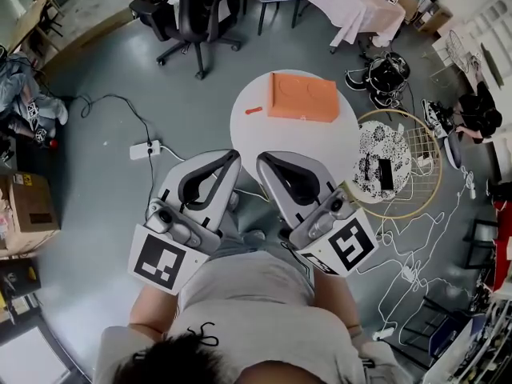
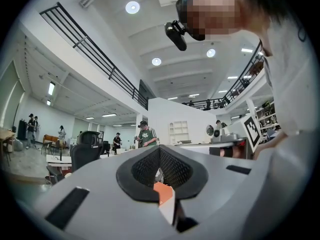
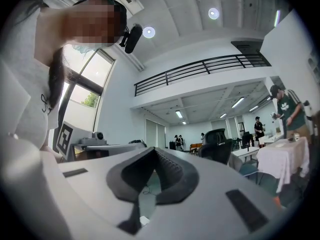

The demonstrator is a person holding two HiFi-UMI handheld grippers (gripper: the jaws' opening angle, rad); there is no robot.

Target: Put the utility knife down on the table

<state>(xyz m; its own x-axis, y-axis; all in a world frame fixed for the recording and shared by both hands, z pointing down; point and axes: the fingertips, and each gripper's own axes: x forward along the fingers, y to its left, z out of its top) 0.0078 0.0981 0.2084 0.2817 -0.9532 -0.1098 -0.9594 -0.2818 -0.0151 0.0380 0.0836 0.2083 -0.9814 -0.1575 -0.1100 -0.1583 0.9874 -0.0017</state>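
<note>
A small orange utility knife (image 1: 254, 110) lies on the left part of the round white table (image 1: 272, 138), with neither gripper touching it. My left gripper (image 1: 233, 158) and right gripper (image 1: 262, 161) are held side by side close to the person's body, at the table's near edge, tips pointing toward the table. Both are shut with nothing between the jaws. In the left gripper view the left gripper (image 2: 159, 148) points up into the room, and a bit of orange and white shows through the gap below the tips. The right gripper (image 3: 154, 150) is likewise tilted upward.
An orange flat box (image 1: 302, 97) lies on the far side of the table. A round wire rack (image 1: 398, 163) stands to the right, a black office chair (image 1: 196, 14) beyond the table, a power strip (image 1: 145, 147) with cable on the floor at left, and a cardboard box (image 1: 30, 206) at far left.
</note>
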